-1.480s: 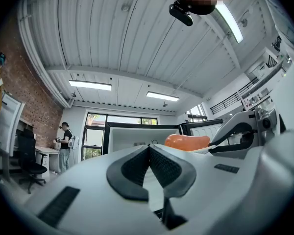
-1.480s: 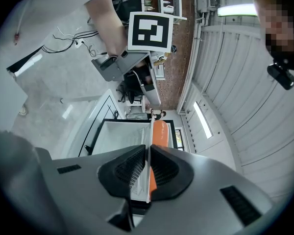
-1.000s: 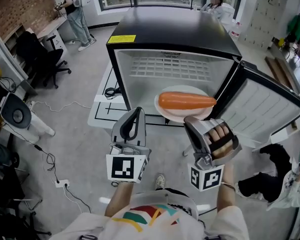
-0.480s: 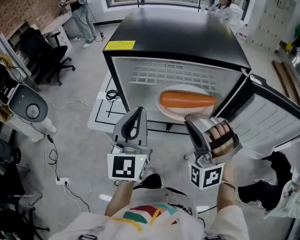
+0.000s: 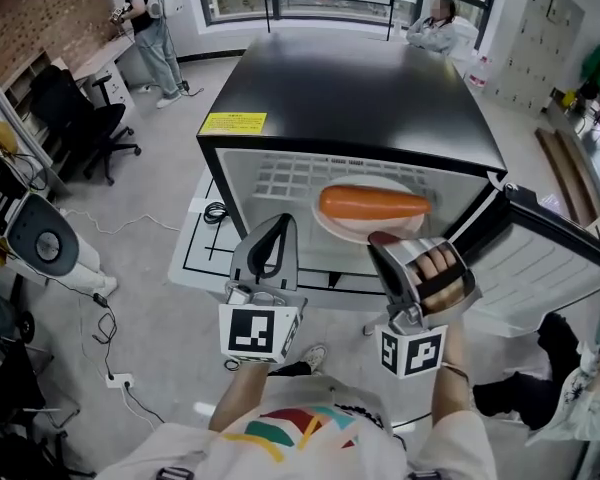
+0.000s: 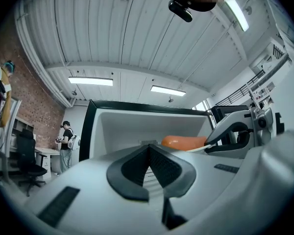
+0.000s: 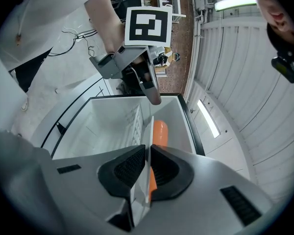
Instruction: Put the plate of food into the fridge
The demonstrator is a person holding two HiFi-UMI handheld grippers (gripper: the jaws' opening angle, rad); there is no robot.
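Note:
A white plate (image 5: 352,223) carries one long orange carrot-like food (image 5: 372,203). My right gripper (image 5: 380,239) is shut on the plate's near rim and holds it level at the mouth of the open black fridge (image 5: 360,88). In the right gripper view the plate rim (image 7: 148,131) runs edge-on between the pads, with the food (image 7: 159,131) beyond. My left gripper (image 5: 278,220) is shut and empty, just left of the plate. In the left gripper view its jaws (image 6: 148,150) point into the white fridge interior (image 6: 132,129), with the food (image 6: 183,142) to the right.
The fridge door (image 5: 550,258) hangs open to the right. A wire shelf (image 5: 300,176) shows inside. A person (image 5: 145,18) stands at a desk far left, another (image 5: 435,23) sits behind the fridge. An office chair (image 5: 80,118), floor cables and a white device (image 5: 45,243) are left.
Both grippers and the plate have moved forward towards the fridge; the plate now reaches into its opening. Neither gripper's jaws have changed.

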